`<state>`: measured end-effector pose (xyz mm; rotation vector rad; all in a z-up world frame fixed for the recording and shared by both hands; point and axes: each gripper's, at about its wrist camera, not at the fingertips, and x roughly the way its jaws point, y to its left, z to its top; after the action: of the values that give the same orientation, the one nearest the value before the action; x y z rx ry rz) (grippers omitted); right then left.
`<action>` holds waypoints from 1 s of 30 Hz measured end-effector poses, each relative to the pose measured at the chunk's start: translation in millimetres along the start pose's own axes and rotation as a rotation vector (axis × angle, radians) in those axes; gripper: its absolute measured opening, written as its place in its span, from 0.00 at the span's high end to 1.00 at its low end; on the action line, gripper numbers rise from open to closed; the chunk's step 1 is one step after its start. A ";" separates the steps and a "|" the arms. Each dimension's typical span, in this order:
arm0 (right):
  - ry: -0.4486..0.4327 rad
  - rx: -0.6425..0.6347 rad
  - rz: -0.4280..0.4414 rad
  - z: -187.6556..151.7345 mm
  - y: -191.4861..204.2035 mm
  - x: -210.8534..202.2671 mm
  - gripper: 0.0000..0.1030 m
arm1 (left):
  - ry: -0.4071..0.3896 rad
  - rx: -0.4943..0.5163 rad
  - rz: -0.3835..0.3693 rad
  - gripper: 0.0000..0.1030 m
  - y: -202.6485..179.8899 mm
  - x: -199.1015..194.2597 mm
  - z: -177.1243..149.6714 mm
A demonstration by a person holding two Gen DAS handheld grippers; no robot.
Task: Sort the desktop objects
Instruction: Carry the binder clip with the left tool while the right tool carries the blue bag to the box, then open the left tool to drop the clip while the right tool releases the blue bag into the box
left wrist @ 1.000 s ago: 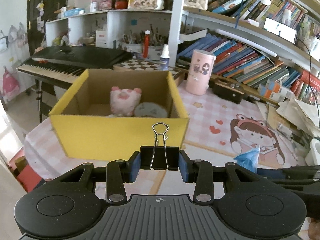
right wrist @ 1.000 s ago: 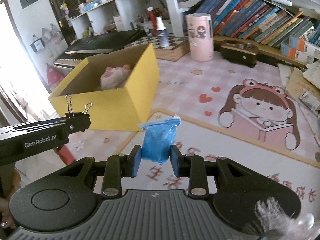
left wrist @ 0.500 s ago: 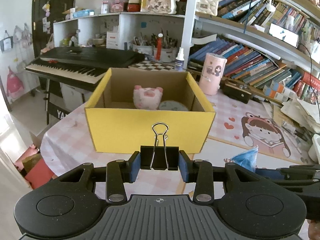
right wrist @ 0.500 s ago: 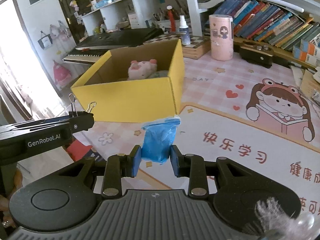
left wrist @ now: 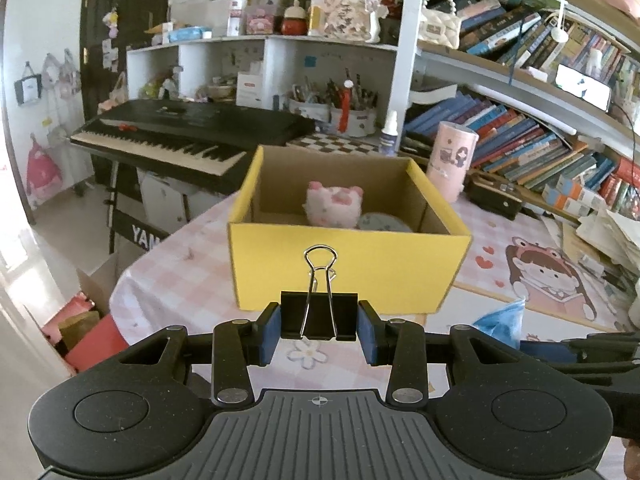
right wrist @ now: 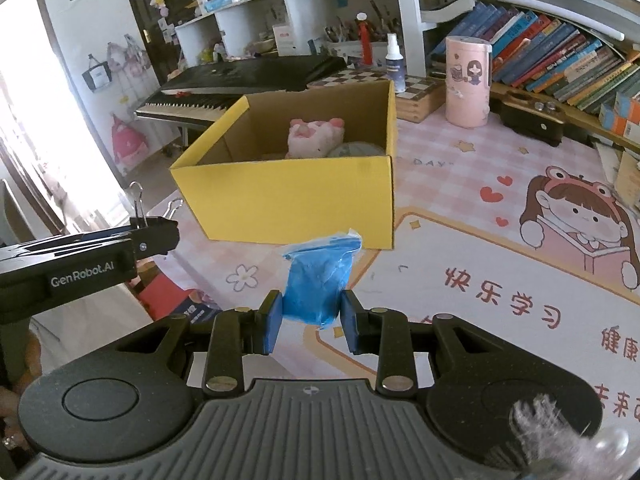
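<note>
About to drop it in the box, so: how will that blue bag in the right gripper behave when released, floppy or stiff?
Probably floppy: the blue bag bulges and creases between the right gripper pads, and its sealed top flops sideways. It looks filled with something soft, so it should land with a slump in the yellow box rather than bounce or roll. The plastic skin may be slippery.

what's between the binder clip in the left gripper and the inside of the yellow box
Only the near wall of the yellow cardboard box. The black metal binder clip, clamped in the left gripper, sits lower than that wall's rim in the left wrist view. The box top is open, holding a pink plush toy.
</note>
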<state>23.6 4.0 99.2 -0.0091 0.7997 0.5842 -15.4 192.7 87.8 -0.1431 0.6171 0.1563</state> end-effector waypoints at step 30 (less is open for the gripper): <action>-0.040 -0.197 0.060 122.0 -23.7 99.9 0.72 | -0.013 0.011 0.101 0.63 -12.2 93.1 75.3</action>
<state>172.3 60.2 112.6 -0.1543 0.7029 0.7163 104.2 203.9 95.1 -0.1004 0.6127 0.2510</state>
